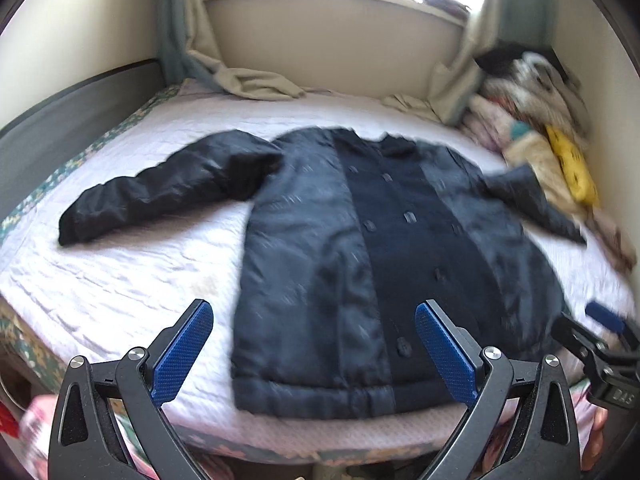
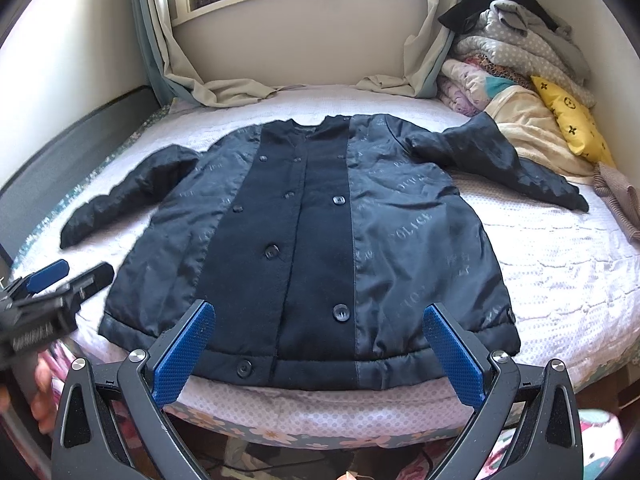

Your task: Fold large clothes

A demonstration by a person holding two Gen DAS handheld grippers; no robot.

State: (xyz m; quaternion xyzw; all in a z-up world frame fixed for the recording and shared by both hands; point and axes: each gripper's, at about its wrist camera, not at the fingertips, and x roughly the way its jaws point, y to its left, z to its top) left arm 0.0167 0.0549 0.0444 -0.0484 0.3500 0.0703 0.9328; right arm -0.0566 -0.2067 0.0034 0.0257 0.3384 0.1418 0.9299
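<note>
A large dark navy jacket (image 1: 360, 248) lies flat and face up on the bed, buttoned, both sleeves spread out to the sides; it also shows in the right wrist view (image 2: 320, 232). My left gripper (image 1: 314, 314) is open and empty, hovering above the jacket's hem near the bed's front edge. My right gripper (image 2: 319, 314) is open and empty, also above the hem. The right gripper shows at the right edge of the left wrist view (image 1: 600, 328), and the left gripper shows at the left of the right wrist view (image 2: 60, 280).
The bed has a pale lilac quilted cover (image 2: 560, 264). A pile of folded blankets and clothes (image 2: 516, 52) and a yellow cushion (image 2: 568, 120) sit at the far right corner. Curtains (image 2: 224, 88) drape onto the bed's far edge below the window.
</note>
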